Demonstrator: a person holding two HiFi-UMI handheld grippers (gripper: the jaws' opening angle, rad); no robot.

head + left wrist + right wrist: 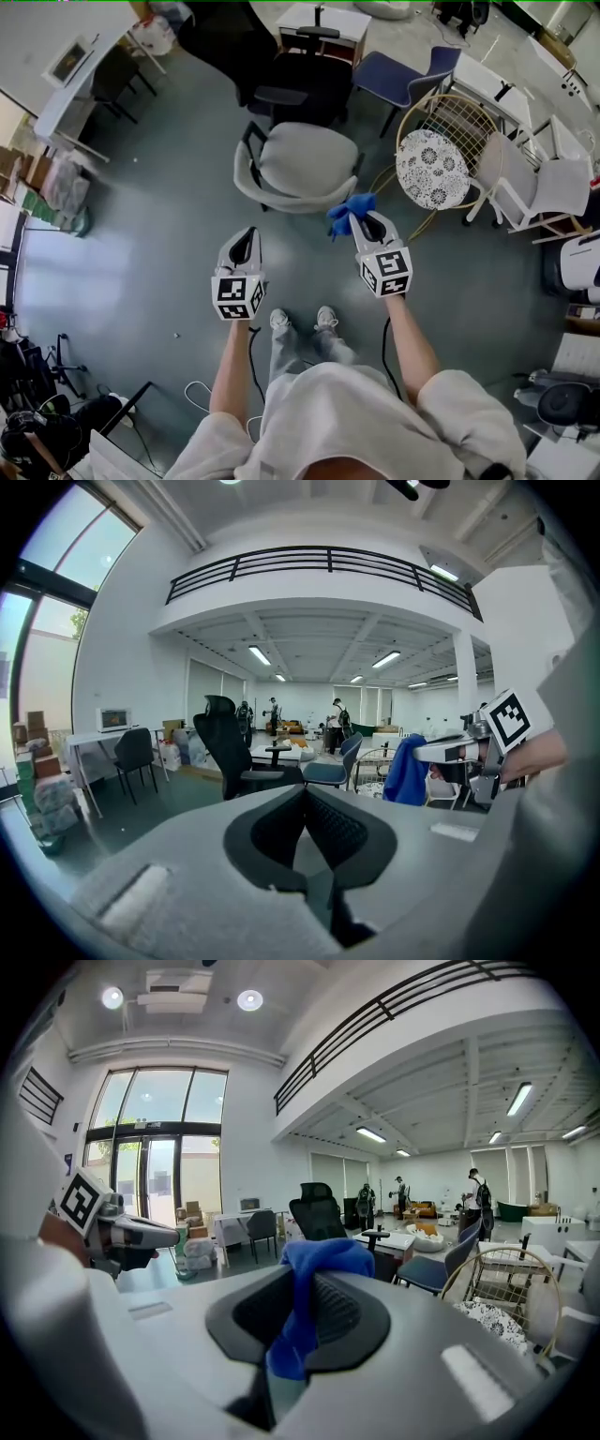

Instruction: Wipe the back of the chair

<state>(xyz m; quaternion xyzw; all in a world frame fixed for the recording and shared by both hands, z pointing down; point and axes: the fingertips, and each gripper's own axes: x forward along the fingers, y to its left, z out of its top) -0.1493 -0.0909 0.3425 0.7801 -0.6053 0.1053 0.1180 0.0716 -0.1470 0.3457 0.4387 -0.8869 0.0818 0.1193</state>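
Chair (305, 159), grey w/ a curved shell, stands on the grey-green floor (169, 216) in the middle of the head view, just far of both grippers and the person's shoes (300, 321). Black office chair (309, 80) sits further off behind it. A blue chair (394, 75) is far right. A round wire chair w/ patterned cushion (433, 167) is right of the grey one, close by.

Left gripper (246, 234) is held out on the near-left side of the chair, apart from it. In the left gripper view the left gripper's (305, 799) dark pads are pressed together w/ nothing between them.

Right gripper (361, 220) is level w/ it, near-right of the chair. Its jaws pinch a blue cloth (349, 208). In the right gripper view the cloth (309, 1269) bunches over the top of the jaws and hangs down between the pads.

In the head view the cloth overlaps the chair's near-right edge; whether it touches, can't tell. The two grippers are side by side, well apart.
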